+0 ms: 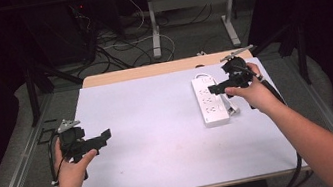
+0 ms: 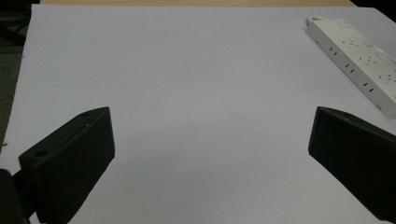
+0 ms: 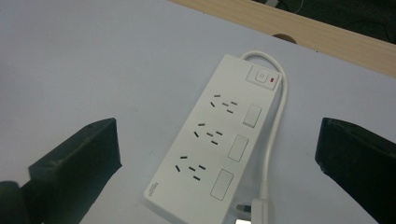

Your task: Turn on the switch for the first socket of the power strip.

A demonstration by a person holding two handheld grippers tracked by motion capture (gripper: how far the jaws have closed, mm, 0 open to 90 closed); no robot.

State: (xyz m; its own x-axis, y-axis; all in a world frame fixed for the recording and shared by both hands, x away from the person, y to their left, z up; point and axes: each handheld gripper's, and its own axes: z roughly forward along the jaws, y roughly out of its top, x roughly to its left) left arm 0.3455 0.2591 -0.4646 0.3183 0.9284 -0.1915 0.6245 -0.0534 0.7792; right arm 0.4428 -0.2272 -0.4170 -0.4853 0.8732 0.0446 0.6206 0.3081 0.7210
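Nearest me, at about seven o'clock on the table, I have the left gripper [image 1: 103, 138] parked low over the bare white sheet [image 1: 152, 141]. Its jaws stand wide apart with nothing between them; in the left gripper view there is only blank sheet in the gap. I judge it is held back there so it keeps out of the way while the other hand works, yet is aimed toward the middle so it can come in if a second hold is needed.

Farther out, at about two o'clock, the white power strip [image 1: 210, 100] lies flat on the sheet, long axis running roughly near to far. In the right gripper view its switch with the red light [image 3: 272, 80] is at the far end, the three socket rows face up, and the cord [image 3: 275, 130] loops from that end down its side to a plug [image 3: 254, 211] near the close end. The plug is cut off at the frame edge, so I cannot say how it lies.

The right gripper [image 1: 215, 89] hovers just above the strip, jaws spread wide on either side of it and gripping nothing. That straddling pose looks to me like lining up for a grasp of the strip or its plug.

Beyond the sheet, the wooden table edge [image 1: 151, 70] shows at twelve o'clock.
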